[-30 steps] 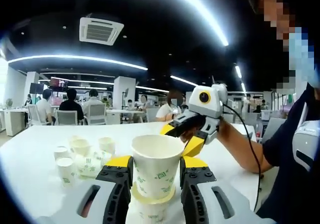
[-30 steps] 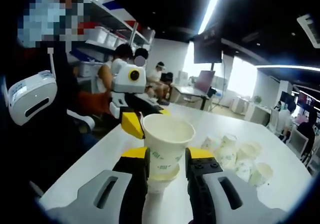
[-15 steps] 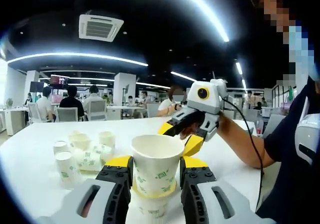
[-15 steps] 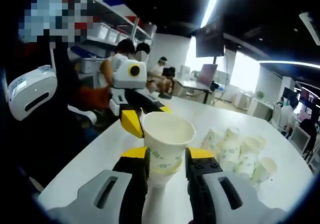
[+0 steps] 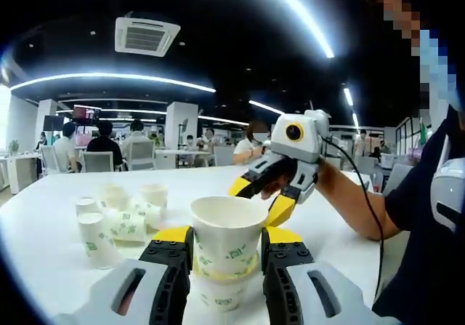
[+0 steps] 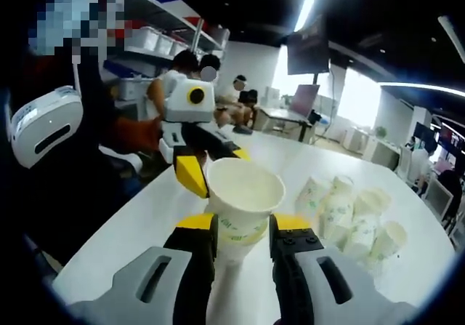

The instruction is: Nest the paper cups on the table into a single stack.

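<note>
A white paper cup with green print (image 5: 227,239) sits nested atop a short stack, raised above the white tabletop (image 5: 43,223). Both the left gripper (image 5: 227,256) and right gripper (image 6: 242,238) have their fingers clamped on it. Loose white paper cups (image 6: 349,219) cluster nearby on the tabletop.

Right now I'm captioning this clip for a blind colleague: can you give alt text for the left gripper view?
The left hand-held gripper is shut on a stack of paper cups above a white table. The right hand-held gripper is just behind the stack's rim, and a cluster of loose cups is on the table to the left.
</note>
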`<state>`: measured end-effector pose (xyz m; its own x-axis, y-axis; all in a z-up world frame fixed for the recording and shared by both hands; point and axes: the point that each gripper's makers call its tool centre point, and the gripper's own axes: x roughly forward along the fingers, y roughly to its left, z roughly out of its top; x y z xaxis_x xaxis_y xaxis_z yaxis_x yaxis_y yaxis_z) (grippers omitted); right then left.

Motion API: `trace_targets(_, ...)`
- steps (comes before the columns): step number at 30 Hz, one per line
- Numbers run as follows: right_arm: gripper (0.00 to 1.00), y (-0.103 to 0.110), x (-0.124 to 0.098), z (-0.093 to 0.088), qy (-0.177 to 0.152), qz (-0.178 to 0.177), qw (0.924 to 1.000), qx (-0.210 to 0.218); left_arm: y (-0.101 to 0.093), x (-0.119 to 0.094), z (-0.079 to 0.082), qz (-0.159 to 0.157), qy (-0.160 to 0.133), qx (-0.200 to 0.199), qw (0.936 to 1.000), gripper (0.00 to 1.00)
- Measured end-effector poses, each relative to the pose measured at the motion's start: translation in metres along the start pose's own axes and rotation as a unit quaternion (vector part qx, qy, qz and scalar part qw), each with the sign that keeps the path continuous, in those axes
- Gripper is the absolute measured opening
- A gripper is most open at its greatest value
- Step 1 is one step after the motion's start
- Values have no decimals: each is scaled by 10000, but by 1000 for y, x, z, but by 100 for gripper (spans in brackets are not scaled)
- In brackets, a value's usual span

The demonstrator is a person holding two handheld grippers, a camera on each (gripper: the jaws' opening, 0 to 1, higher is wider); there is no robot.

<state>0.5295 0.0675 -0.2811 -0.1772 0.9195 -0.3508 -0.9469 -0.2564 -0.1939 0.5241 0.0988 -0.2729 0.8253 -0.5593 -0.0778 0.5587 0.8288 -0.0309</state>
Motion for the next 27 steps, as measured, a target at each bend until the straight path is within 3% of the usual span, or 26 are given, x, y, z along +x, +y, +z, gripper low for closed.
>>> trace_targets(27,30,2,8,-20,344,87,9994,-46,2,-1,-20,-16,248,-41,9997,40)
